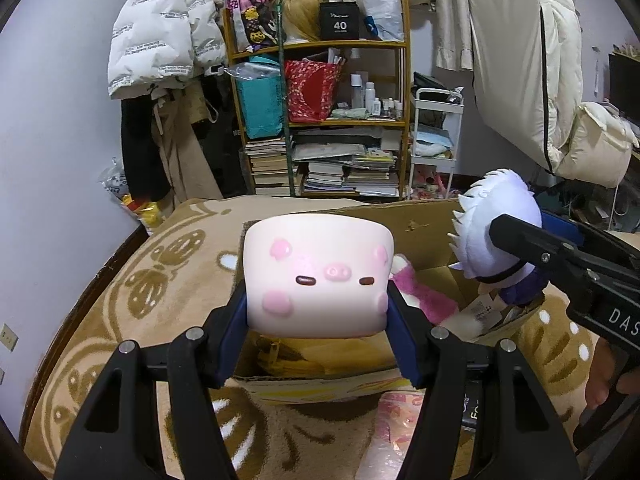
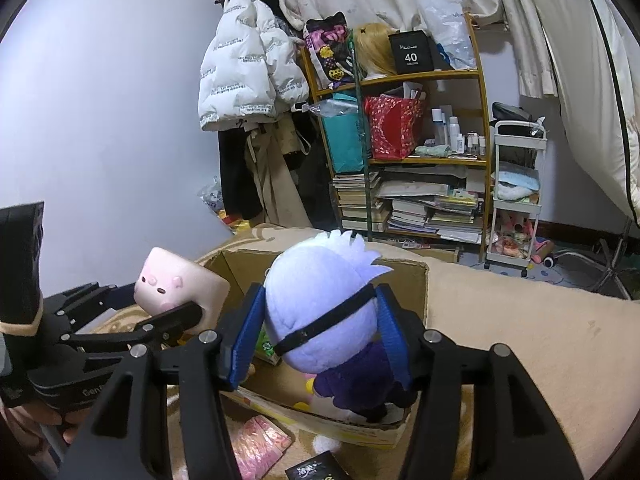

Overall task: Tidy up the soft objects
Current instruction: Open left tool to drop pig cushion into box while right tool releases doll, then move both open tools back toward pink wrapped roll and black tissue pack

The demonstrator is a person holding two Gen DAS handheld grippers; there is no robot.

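Observation:
My left gripper (image 1: 316, 312) is shut on a pink-white pig cube plush (image 1: 318, 276) and holds it above the near edge of an open cardboard box (image 1: 424, 228). The same pig plush (image 2: 176, 288) shows at the left in the right wrist view. My right gripper (image 2: 320, 328) is shut on a white-haired doll plush (image 2: 320, 300) with a black blindfold and purple clothes, held over the cardboard box (image 2: 404, 280). That doll (image 1: 500, 232) shows at the right in the left wrist view. A pink plush (image 1: 420, 296) and a yellow item (image 1: 304, 360) lie inside the box.
The box sits on a tan patterned blanket (image 1: 160, 280). A pink packet (image 2: 260, 444) and a black card (image 2: 316, 468) lie in front of the box. A cluttered wooden shelf (image 1: 320, 112) with books, a white cart (image 1: 436, 140) and hanging jackets (image 1: 160, 40) stand behind.

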